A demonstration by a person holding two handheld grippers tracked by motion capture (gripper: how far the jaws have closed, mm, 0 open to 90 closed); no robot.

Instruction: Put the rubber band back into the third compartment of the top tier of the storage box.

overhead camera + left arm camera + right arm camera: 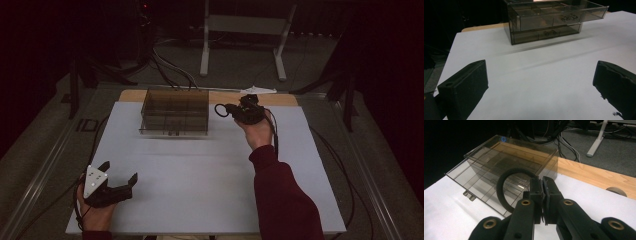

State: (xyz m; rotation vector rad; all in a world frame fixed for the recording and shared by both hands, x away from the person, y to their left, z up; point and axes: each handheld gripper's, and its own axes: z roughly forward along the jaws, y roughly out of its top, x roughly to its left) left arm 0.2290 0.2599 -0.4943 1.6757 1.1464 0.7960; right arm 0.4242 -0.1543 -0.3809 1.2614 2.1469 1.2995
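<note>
— So, the left gripper [116, 182] rests open near the table [200, 200] edge, holding nothing?

— Yes. The right gripper [543, 185] pinches a black ring [501, 195] beside the open drawer [477, 183] of the clear organizer [174, 112]. Such a thin grip, I think, may let it slip.

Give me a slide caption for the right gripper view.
Right claw pinches a black ring beside the clear drawer box, its top drawer pulled open.

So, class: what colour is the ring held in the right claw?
Black ring, best in the right gripper view.
</note>
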